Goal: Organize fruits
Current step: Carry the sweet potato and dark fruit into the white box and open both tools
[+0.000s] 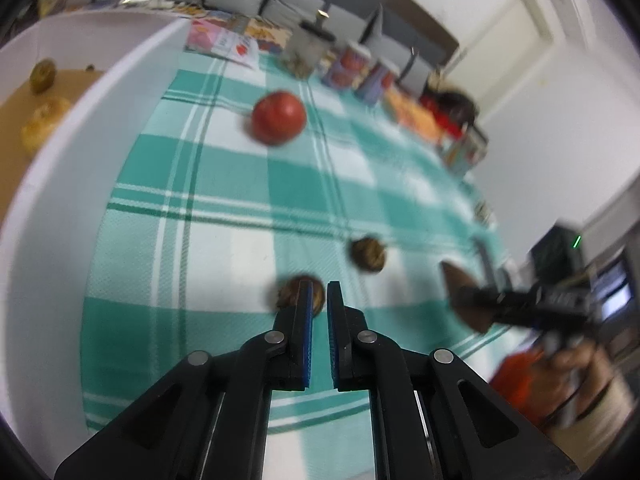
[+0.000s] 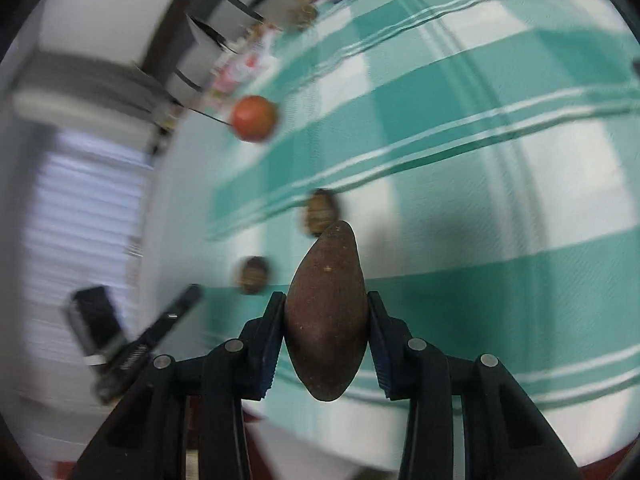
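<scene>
My right gripper (image 2: 326, 312) is shut on a long brown fruit (image 2: 326, 312) and holds it above the green-and-white checked cloth (image 2: 480, 140). In the left wrist view the same gripper (image 1: 466, 298) and the brown fruit (image 1: 460, 284) show at the right. My left gripper (image 1: 319, 292) is nearly closed and empty, just above a walnut (image 1: 288, 294) partly hidden by its left finger. A second walnut (image 1: 368, 254) lies to the right. A red tomato-like fruit (image 1: 279, 117) lies farther on the cloth. The right wrist view also shows the two walnuts (image 2: 322, 210) (image 2: 253, 274) and the red fruit (image 2: 255, 117).
A white-rimmed container (image 1: 60, 128) at the left holds several yellowish fruits (image 1: 42, 120) on a brown floor. Tins (image 1: 348, 64), a glass jar (image 1: 306, 50) and printed cards (image 1: 224, 40) line the far edge of the table. The left gripper's body (image 2: 120, 340) shows at the left.
</scene>
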{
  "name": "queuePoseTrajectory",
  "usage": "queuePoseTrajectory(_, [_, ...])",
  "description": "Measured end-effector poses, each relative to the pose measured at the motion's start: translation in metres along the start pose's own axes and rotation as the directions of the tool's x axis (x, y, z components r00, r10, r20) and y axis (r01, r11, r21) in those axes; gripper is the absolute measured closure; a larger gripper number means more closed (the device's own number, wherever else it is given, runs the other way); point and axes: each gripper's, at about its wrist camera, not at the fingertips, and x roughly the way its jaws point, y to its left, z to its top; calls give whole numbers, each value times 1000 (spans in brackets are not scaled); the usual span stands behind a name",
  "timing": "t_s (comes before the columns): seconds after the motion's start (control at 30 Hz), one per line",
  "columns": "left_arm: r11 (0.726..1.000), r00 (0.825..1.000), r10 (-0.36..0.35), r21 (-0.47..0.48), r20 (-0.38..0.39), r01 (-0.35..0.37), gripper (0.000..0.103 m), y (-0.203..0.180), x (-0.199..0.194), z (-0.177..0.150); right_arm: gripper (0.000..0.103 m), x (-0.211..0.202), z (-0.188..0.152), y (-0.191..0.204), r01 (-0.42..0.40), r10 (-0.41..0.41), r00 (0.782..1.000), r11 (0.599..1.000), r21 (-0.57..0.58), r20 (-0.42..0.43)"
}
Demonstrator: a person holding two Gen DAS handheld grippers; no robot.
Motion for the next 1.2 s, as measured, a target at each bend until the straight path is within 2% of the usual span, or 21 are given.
queuePoseTrajectory(0.1, [1000,999,20,-5,29,-20,97,6,-9,8,64,8,8,29,-67,67,998,998,-12,15])
queuePoseTrajectory(0.17, [999,999,37,23,22,-37,94,12,-7,5,64,10,16,54,-55,59,997,995,-77,43])
queuePoseTrajectory(0.2, [999,999,32,35,17,-33,89,13,-4,2,64,9,16,60,-57,62,997,994,-91,51])
queuePoseTrajectory(0.23, [998,999,35,44,9,-35,69,14,-2,-1,64,9,16,65,-66,72,996,992,-103,59])
queuePoseTrajectory(0.27, [997,999,51,56,0,-51,41,13,2,-5,64,6,13,69,-81,89,994,990,-114,68])
queuePoseTrajectory(0.3, [994,997,81,77,9,-82,33,9,8,-10,64,3,10,70,-87,96,992,989,-121,75])
queuePoseTrajectory(0.33, [991,995,97,90,20,-98,28,6,11,-11,64,0,6,71,-92,103,991,988,-126,80])
queuePoseTrajectory(0.43, [980,990,140,141,1,-139,28,-5,37,-15,64,-18,-8,56,-89,101,991,988,-130,92])
queuePoseTrajectory(0.53, [944,971,241,232,8,-236,31,-19,70,-21,64,-28,-22,45,-62,75,992,989,-134,98])
queuePoseTrajectory(0.6, [925,962,274,273,4,-264,37,-24,86,-27,64,-33,-30,37,-47,60,993,990,-130,100])
queuePoseTrajectory(0.63, [915,957,289,294,1,-277,51,-26,93,-31,64,-37,-34,33,-38,51,993,991,-127,102])
queuePoseTrajectory(0.67, [893,948,315,324,45,-312,58,-30,95,-35,64,-39,-37,31,-23,37,994,991,-128,102])
queuePoseTrajectory(0.7, [885,944,324,333,59,-325,58,-32,95,-37,64,-41,-39,28,-9,22,994,991,-131,103])
queuePoseTrajectory(0.73, [892,947,316,321,59,-318,58,-31,93,-37,64,-40,-39,28,7,7,995,991,-135,103])
queuePoseTrajectory(0.8, [921,958,281,266,48,-284,59,-26,79,-34,64,-38,-39,30,27,-13,995,989,-147,98])
queuePoseTrajectory(0.87, [954,972,225,188,66,-234,59,-24,45,-21,64,-30,-34,45,25,-9,996,984,-178,86])
queuePoseTrajectory(0.9, [972,980,181,132,87,-192,59,-20,15,-9,64,-25,-31,55,20,-4,997,980,-198,81])
queuePoseTrajectory(1.0, [993,981,120,-26,150,-117,59,2,-56,22,64,0,-19,111,-33,48,998,956,-291,46])
queuePoseTrajectory(1.07, [987,975,105,-136,194,-79,59,29,-99,42,64,24,-12,154,-81,87,996,931,-357,2])
queuePoseTrajectory(1.13, [971,964,129,-229,232,-75,58,66,-137,58,64,56,-7,205,-126,113,992,892,-435,-56])
queuePoseTrajectory(1.2, [948,953,208,-285,219,-141,58,103,-154,70,64,91,-8,251,-135,100,990,839,-526,-96])
